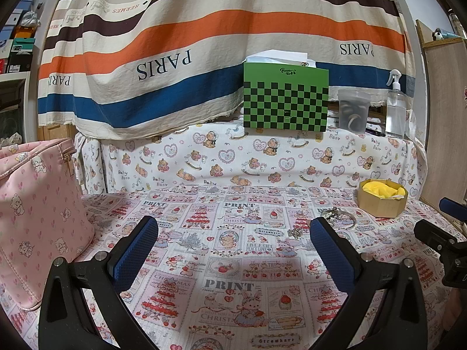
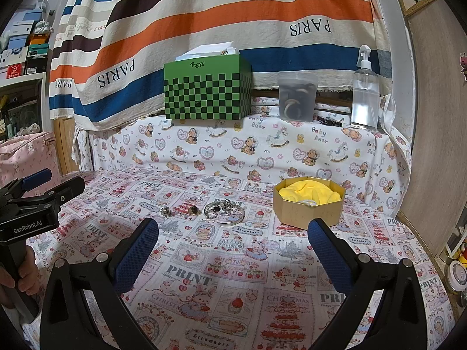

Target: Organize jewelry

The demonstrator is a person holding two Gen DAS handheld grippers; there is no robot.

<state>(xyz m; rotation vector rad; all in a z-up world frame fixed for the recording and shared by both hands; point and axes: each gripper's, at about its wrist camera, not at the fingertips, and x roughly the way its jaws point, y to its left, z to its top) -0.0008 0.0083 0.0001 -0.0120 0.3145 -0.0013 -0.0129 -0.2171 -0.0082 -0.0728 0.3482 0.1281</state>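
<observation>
Silver pieces, right wrist view: a bangle (image 2: 230, 215), a dark-stoned ring (image 2: 194, 210), a small sparkly cluster (image 2: 165, 211) and other small pieces I cannot tell apart lie loose on the printed cloth of the surface (image 2: 233, 277), just left of the gold box (image 2: 309, 204).
Gold box, right wrist view: octagonal, open on top, lined with yellow cloth; something pale rests at the front of the lining, too small to tell what.
Right tool (image 2: 233, 248): its blue pads stand wide apart with nothing between them, short of the jewelry and aimed at the stretch between it and the gold box.
Left tool, right wrist view: seen from the side, well left of the gold box, held by a hand at the frame edge.
Left wrist view, left tool (image 1: 233, 248): pads wide apart, empty, over bare cloth.
Left wrist view, jewelry: the bangle (image 1: 341, 218) and the cluster (image 1: 294, 232) lie just left of the gold box (image 1: 381, 202), partly hidden behind the tool's right pad.
Pink bag (image 1: 38, 218): far left of the gold box, zipped pouch, at the surface's edge.
Step in hand: likely the start, an approach before the first pick, as most jewelry is outside the box.
Next move: it calls for lowering one tool over a single piece, closing on it finely, since the pieces are thin and lie flat and crowded.
</observation>
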